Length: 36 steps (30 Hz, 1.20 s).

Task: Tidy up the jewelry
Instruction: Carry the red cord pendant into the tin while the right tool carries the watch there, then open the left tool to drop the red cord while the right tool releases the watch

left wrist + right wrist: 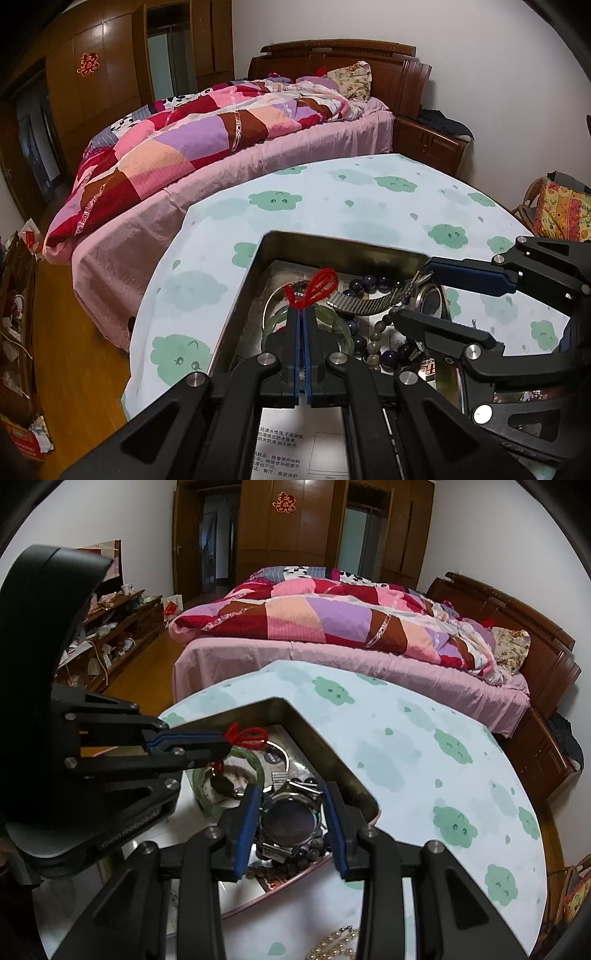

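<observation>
left claw (303,314): clenched on a red cord (317,286), loop sticking out past the tips; hanging over the tin (255,266), at 9 o'clock of the watch.
right claw (291,812): grasping the watch (290,818) by the case, 1 blue pad on each side, dial facing up.
watch: sitting low over the tin's near half, metal band (364,301) trailing off toward 12 o'clock; can't tell if it's resting on the beads or being held clear.
tin: metal, open, lying on the desk (424,746) w/ cloud-print cover.
jade bangle (255,758): green, lying in the tin under the left claw; can't tell if the cord is tied to it.
dark beads (369,282): strand lying along the tin's far wall, more by the watch at 6 o'clock.
pearl strand (336,949): lying outside the tin on the desk, at 6 o'clock of the right claw.
handling, watch: likely heavy for its size, case stiff, glass fragile, steel slippery; the case sides are looking like the best hold, the band being floppy.
handling, cord: light, soft, likely slipping if pinched loosely; holding near the knot seems safer.
handling, bangle: stiff, smooth, probably brittle; a hard drop would be risking a chip.
step: probably lowering both pieces into the tin.
</observation>
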Tool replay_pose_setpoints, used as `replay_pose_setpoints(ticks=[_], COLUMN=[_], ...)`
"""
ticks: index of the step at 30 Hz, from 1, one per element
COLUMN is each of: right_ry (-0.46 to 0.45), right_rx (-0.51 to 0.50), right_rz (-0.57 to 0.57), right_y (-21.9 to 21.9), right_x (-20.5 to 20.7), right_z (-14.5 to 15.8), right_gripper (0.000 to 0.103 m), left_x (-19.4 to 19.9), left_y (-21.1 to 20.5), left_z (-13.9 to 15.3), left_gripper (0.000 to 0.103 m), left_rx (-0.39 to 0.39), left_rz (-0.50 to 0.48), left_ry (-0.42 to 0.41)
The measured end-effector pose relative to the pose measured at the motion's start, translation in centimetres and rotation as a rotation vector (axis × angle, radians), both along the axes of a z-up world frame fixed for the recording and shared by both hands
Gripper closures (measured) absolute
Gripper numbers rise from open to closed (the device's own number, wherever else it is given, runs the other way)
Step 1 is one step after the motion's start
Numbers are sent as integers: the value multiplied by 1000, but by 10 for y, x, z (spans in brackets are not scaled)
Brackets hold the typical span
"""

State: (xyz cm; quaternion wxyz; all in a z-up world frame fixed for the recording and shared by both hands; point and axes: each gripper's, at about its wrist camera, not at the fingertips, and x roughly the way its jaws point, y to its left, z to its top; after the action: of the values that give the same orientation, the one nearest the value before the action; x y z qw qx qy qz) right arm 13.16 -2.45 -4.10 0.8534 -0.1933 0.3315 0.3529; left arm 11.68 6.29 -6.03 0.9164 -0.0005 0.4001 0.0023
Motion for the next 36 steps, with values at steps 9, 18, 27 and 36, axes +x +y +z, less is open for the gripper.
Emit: replay_pose_setpoints(ticks=[9, 18, 27, 36], right_ry=[24, 35, 45, 44], right_rx=[-14, -28, -36, -45], right_rz=[-8, -4, -1, 4], right_y=[-1, -1, -1, 1], right_x=[3, 3, 2, 1], right_z=[-9, -13, -17, -19], right_gripper=[66, 66, 66, 65], left_x=[3, 3, 3, 3], left_y=[1, -3, -4, -4], left_z=[-9, -13, -15, -16], left_gripper=[103, 103, 103, 103], left_rx=[-11, -12, -12, -12], left_rz=[-3, -18, -15, -16], left_ry=[22, 37, 41, 43])
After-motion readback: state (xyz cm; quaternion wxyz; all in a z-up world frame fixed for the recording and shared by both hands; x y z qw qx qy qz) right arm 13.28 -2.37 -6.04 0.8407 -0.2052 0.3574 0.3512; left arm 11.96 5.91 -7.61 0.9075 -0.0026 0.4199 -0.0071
